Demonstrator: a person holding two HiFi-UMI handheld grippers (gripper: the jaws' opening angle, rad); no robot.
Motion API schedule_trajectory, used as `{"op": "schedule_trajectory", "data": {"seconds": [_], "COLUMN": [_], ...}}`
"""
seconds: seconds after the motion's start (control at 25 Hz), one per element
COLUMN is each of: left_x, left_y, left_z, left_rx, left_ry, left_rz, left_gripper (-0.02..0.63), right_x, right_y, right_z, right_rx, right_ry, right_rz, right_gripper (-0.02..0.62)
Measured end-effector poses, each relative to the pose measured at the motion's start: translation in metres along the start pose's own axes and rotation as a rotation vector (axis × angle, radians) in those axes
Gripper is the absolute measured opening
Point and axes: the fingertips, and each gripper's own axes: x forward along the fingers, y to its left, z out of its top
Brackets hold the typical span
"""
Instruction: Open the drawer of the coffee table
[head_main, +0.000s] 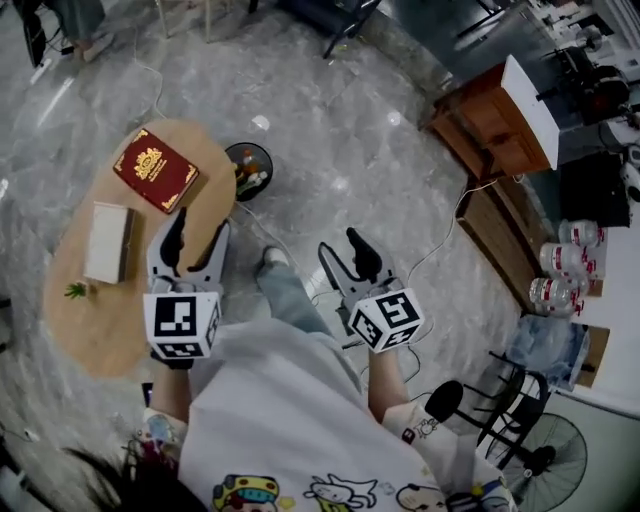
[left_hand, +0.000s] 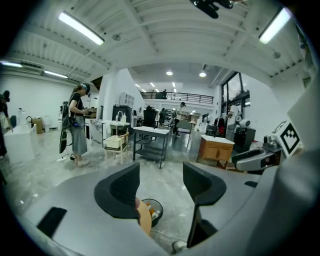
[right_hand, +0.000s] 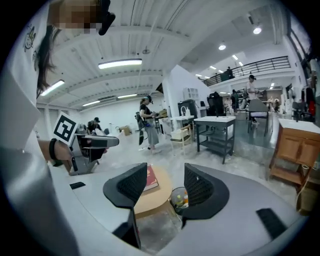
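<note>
**Both grippers open, off the coffee table; drawer not visible**

- Coffee table (head_main: 98, 335): oval wooden tabletop, lower left in the head view. The drawer can't be made out in any view. The head view shows only the top, and the right gripper view shows a plain wood band under the rim (right_hand: 150, 204).
- On the tabletop: a red book (head_main: 155, 169) at the far end, a white box (head_main: 108, 241) mid-table, and a small green sprig (head_main: 76, 290) just beside the box. All lie apart from each other.
- Left gripper (head_main: 200, 226): held above the table's right edge, touching nothing. The jaws stand apart in its own view (left_hand: 161, 187), with only the floor, the table edge and a bin showing through the gap.
- Right gripper (head_main: 343, 250): over the bare floor (head_main: 380, 150), well apart from the table. The jaws stand apart (right_hand: 159, 186) and point toward the table, with the book (right_hand: 151, 178) and the bin (right_hand: 178, 198) framed between them.
- In the way:
  - The round black bin (head_main: 249, 170), with stuff inside, sits on the floor just beside the table's far right end.
  - A thin cable (head_main: 275, 243) runs across the floor from the bin toward the person's shoe (head_main: 272, 259).
  - The person's leg (head_main: 292, 297) is between the two grippers.
- Further right, well clear: a wooden cabinet (head_main: 490, 125), shrink-wrapped bottles (head_main: 562, 275) and a floor fan (head_main: 548, 458).
- The background of the gripper views shows an open workshop, steel tables and other people standing (left_hand: 77, 125).
</note>
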Motion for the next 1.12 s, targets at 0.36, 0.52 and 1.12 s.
{"op": "schedule_trajectory", "data": {"seconds": [0.36,0.52,1.12], "left_x": [0.061,0.058,-0.031], "left_y": [-0.019,-0.009,0.030], "left_z": [0.024,0.024,-0.009], "left_rx": [-0.106,-0.140,-0.214], "left_ry": [0.011,0.004,0.008], "left_rz": [0.270,0.372,0.579], "left_gripper": [0.247,0.247,0.247], "right_x": [0.078,0.106,0.147], "right_y": [-0.068,-0.066,0.019], "right_z": [0.045,0.052,0.049], "right_rx": [-0.129,-0.159,-0.287], "right_ry": [0.089,0.112,0.160], "right_rz": [0.345,0.443,0.626], "right_gripper": [0.199,0.199,0.200]}}
